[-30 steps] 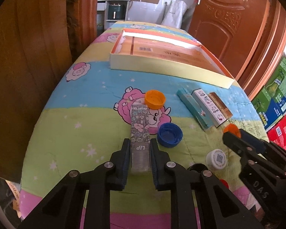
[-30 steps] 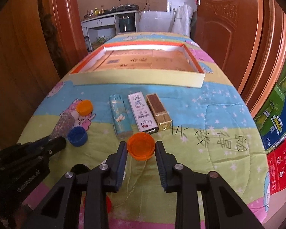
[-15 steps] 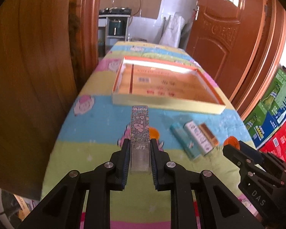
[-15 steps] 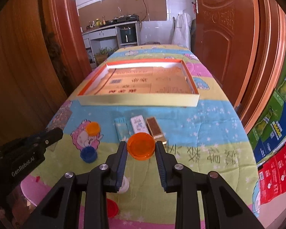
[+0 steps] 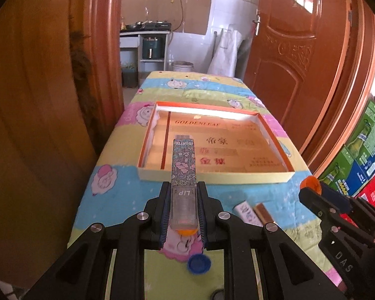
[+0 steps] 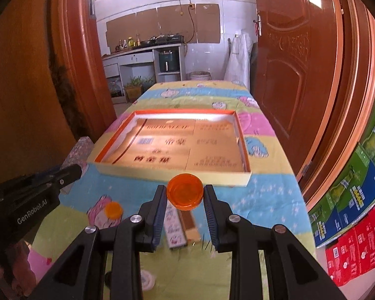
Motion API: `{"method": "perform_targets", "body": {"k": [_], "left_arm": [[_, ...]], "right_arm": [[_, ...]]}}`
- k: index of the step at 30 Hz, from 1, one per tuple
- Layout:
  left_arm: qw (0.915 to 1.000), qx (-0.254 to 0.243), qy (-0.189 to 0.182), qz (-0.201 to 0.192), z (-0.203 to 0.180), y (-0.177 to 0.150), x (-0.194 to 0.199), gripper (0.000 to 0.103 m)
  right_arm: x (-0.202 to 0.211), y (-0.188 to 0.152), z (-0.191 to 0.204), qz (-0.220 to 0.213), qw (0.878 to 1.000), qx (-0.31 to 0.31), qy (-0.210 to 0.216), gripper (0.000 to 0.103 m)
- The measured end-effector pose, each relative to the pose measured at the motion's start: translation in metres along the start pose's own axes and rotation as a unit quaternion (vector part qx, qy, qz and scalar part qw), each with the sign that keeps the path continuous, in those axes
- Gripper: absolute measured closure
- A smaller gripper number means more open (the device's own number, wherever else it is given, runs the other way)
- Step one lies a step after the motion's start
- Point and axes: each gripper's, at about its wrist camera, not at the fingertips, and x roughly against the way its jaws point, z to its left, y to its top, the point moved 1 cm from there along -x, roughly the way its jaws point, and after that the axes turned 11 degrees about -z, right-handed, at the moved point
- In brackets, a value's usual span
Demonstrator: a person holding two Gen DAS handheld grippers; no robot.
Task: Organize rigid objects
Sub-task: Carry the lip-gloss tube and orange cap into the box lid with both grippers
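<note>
Both grippers have risen and advanced toward the tray since the earlier frames, each carrying its item clear of the cloth. Left gripper (image 5: 183, 208): fingers closed on the floral lip-product box (image 5: 183, 165), clamped at its clear "LIP" end, the patterned end projecting forward from the fingertips and overlapping the near wall of the shallow cardboard tray (image 5: 275, 178) in the left wrist view; height above the tray cannot be told. Right gripper (image 6: 185, 197): fingers closed on the large orange cap (image 6: 185, 191), held at the fingertips, just short of the tray's near wall (image 6: 212, 178). Below and behind the right fingers: a white patterned box (image 6: 173, 227) and a brown-and-gold box (image 6: 188, 221), lying side by side on the cartoon-print cloth (image 6: 262, 200). To the left of those fingers: a small orange cap (image 6: 113, 210) on the pink cartoon figure. Beneath the left fingers: a blue cap (image 5: 198, 263), resting on the cloth. Beyond the fingers: tray interior, bare printed cardboard, nothing stored in it so far as visible. Step in hand, by judgement: transport of two items to the tray, early in the sorting, with several pieces left on the cloth. Next move calls for carrying each item forward past the near wall, lowering it to the tray floor, keeping the long box level so its front end does not catch the rim, then parting the fingers; the two grippers need separate landing spots to avoid crowding.
</note>
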Motion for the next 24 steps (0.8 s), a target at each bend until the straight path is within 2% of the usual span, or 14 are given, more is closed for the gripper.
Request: {"method": "perform_targets", "body": {"k": [10,17,24], "left_arm": [[0.9999,-0.008,-0.004,0.010,-0.014,0.031,-0.044,0.083],[0.9993,-0.005,-0.004,0.037,-0.020,0.039,-0.082,0.083],[0.9967,0.009,0.000,0.081,-0.016,0.039,-0.129,0.083]], "right_arm": [[-0.035,0.030,-0.027,0.000,1.000,-0.006,-0.003,0.073],[-0.072,0.037,-0.034,0.027,1.000,-0.005,0.010,0.073],[-0.115,0.039,-0.043,0.066,0.997,-0.031,0.019,0.073]]}}
